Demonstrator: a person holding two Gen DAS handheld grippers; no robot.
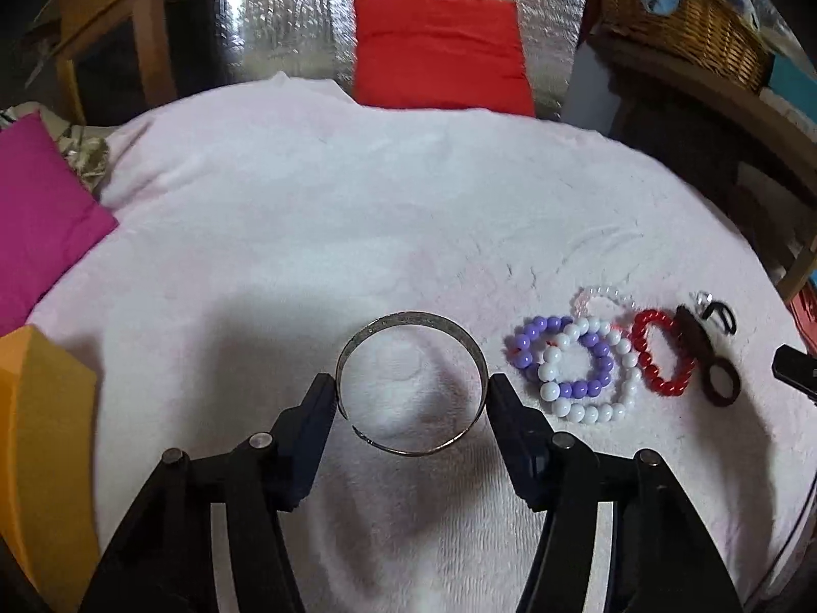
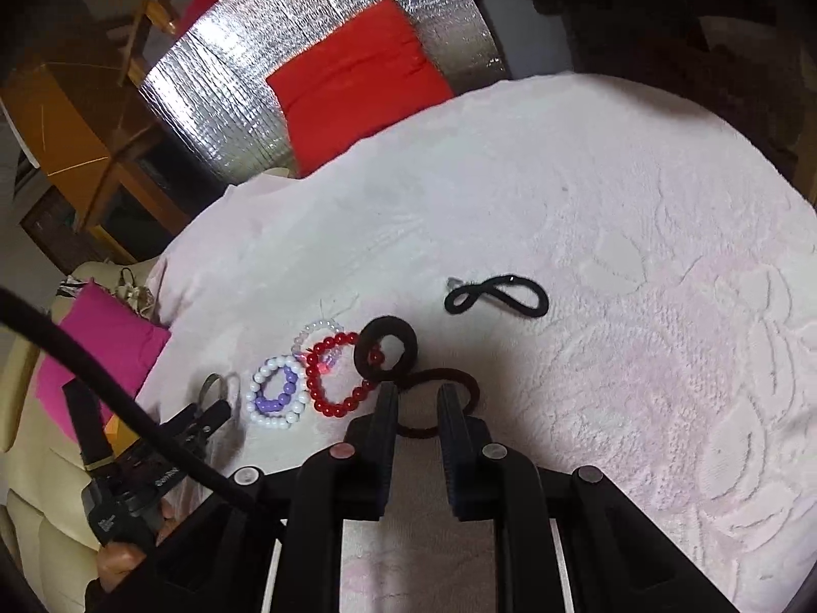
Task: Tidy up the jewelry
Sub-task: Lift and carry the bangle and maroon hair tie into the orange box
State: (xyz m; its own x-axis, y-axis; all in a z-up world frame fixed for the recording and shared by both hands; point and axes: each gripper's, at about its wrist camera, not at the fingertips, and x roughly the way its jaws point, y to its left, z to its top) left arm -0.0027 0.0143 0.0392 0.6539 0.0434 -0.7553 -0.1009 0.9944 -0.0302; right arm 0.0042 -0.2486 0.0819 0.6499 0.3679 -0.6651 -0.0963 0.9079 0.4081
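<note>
Left gripper [image 1: 411,393] with its jaws spread around the silver cuff bangle [image 1: 411,383], one fingertip at each outer side, the cuff's gap facing back toward the camera; whether it is clamped or only bracketed cannot be told. The bangle sits flat on the pink blanket [image 1: 306,204], left of the beaded bracelets [image 1: 577,368]. Right gripper [image 2: 416,408], narrowly parted, straddles the maroon hair tie [image 2: 444,383], apparently not yet pinching it.

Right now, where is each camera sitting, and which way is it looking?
Left wrist: sits on the left gripper, looking along its fingers at the silver bangle between them.
Right wrist: sits on the right gripper, looking along its fingers at the dark red hair tie; the left gripper shows at left.
Both show the red bead bracelet, the pink blanket and the red cushion.
</note>
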